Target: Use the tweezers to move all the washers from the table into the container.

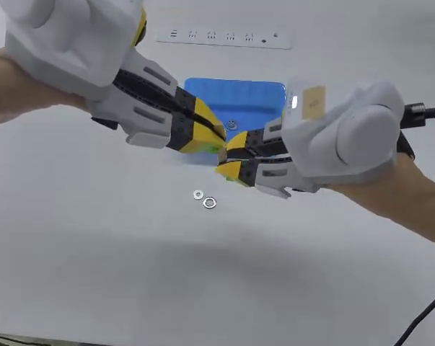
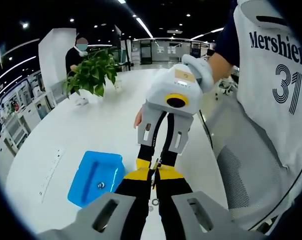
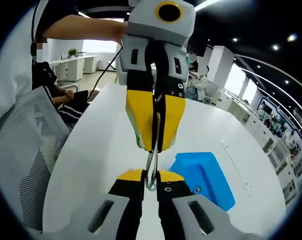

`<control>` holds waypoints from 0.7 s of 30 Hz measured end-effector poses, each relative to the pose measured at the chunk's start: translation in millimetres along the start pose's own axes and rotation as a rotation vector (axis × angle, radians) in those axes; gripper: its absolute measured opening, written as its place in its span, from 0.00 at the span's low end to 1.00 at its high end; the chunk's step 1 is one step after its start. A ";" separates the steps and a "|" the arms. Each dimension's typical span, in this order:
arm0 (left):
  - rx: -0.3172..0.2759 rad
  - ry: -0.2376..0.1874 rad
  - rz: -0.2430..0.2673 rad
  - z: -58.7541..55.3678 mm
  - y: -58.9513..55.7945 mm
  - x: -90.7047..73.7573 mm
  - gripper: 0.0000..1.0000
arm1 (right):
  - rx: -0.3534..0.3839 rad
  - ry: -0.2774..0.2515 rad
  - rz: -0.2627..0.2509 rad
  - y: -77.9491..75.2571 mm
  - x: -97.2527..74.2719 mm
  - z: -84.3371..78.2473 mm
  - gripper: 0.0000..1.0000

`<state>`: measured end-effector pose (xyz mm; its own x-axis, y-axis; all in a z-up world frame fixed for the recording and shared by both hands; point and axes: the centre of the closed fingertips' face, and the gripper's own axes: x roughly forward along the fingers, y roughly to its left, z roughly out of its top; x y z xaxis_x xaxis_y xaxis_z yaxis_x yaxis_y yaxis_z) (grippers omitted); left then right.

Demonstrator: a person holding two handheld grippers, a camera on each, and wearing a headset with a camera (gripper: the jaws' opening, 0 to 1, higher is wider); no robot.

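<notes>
We see the left gripper (image 1: 217, 138) reaching in from the upper left, its jaws clamped on the tweezers (image 3: 154, 142). The right gripper (image 1: 229, 157) meets it tip to tip, pinching the same tweezers. Two washers (image 1: 209, 202) lie on the table (image 1: 130, 252) just below the tips. A third washer (image 1: 231, 125) sits in the blue container (image 1: 264, 97) behind them.

The person's white jersey (image 2: 271, 100) reads "Mershier" in dark letters (the word is cut at the picture's edge), with a large "31" beneath.
</notes>
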<state>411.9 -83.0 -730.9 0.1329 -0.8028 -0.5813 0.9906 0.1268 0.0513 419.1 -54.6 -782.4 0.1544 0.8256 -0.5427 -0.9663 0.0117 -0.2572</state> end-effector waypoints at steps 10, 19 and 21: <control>0.049 0.005 0.010 9.5 25.3 -8.5 0.07 | -0.028 -0.021 -0.034 -28.1 -2.7 11.4 0.10; 0.084 0.001 0.012 15.8 55.1 -6.6 0.07 | -0.031 -0.024 -0.072 -59.3 0.0 9.3 0.10; 0.090 0.003 0.015 15.5 62.5 -5.1 0.07 | -0.025 -0.024 -0.082 -71.0 2.8 5.2 0.10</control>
<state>473.6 -80.0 -712.2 0.1477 -0.7993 -0.5825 0.9874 0.0858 0.1327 487.2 -50.2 -761.5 0.2274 0.8356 -0.5000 -0.9451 0.0656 -0.3202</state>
